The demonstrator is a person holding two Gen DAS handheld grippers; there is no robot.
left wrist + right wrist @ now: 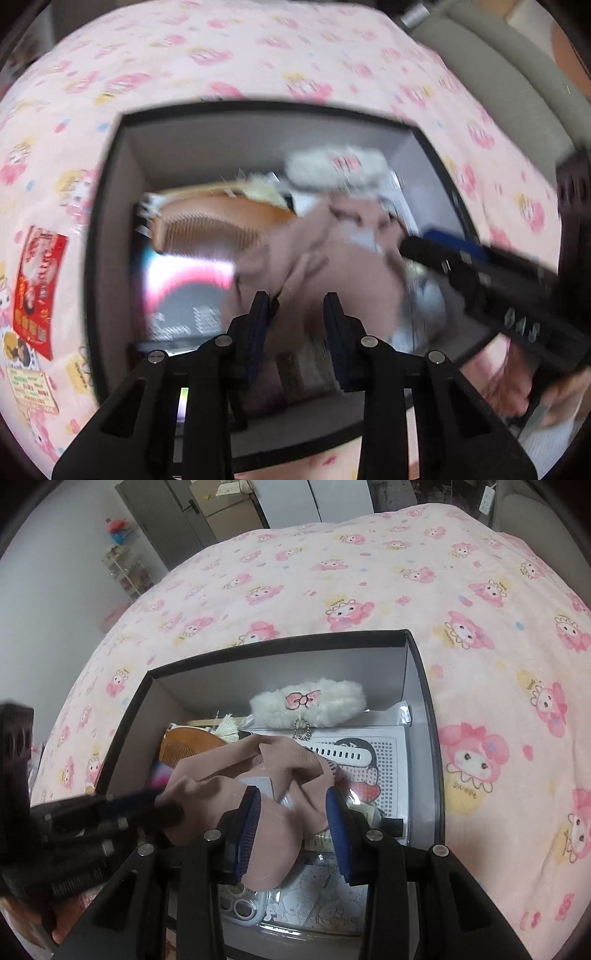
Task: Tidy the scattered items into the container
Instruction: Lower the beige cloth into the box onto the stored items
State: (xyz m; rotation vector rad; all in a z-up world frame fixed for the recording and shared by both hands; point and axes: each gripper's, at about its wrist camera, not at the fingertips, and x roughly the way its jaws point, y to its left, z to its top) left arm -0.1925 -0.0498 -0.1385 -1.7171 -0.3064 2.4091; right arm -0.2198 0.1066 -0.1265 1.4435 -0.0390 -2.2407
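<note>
A black box with grey inner walls (122,177) (417,672) sits on the pink bedspread. A beige-pink garment (317,258) (266,812) lies over the items inside. My left gripper (297,306) hangs open above the garment's near part, the cloth between its fingers. My right gripper (293,808) is also open, the garment draped between its blue pads (336,812); it also shows in the left wrist view (443,254), its tip at the cloth's right edge. Inside are a wooden comb (207,225) (181,749), a white fluffy pouch (306,701) and a white strap (340,755).
A red packet (38,284) and a small printed card (31,387) lie on the bedspread (369,572) left of the box. Cabinets and a shelf (125,568) stand beyond the bed. A grey headboard (509,62) is at the right.
</note>
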